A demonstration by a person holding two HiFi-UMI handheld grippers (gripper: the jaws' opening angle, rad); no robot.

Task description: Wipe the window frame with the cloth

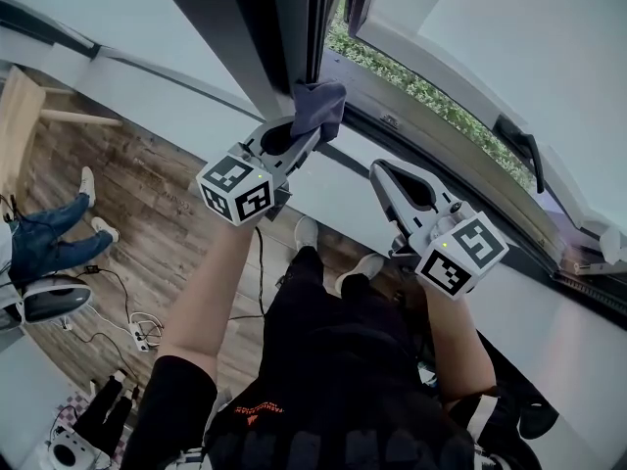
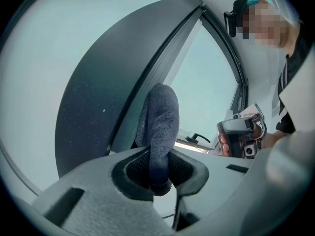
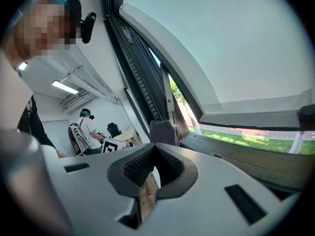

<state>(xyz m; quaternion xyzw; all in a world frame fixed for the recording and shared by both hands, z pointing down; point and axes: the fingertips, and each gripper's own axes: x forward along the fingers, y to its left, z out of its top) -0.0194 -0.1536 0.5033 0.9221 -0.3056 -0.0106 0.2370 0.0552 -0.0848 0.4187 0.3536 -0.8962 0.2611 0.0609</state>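
Note:
A dark blue-grey cloth [image 1: 321,109] is pinched in my left gripper [image 1: 299,140], which is shut on it. The cloth's free end is pressed against the dark upright window frame [image 1: 284,37], just above the sill. In the left gripper view the cloth [image 2: 160,127] rises from between the jaws against the frame [image 2: 123,97]. My right gripper [image 1: 380,172] hangs to the right, a little below the sill, shut with nothing in it. The right gripper view looks past the right gripper [image 3: 155,149] to the cloth [image 3: 164,132] and the frame [image 3: 133,58].
The window sash [image 1: 509,57] stands open to the right, with its handle [image 1: 517,140]. Greenery [image 1: 411,86] shows outside. Below are a wood floor, cables [image 1: 137,331], a seated person's legs [image 1: 39,238] and a wooden table [image 1: 15,116]. Another person [image 3: 88,129] stands in the room.

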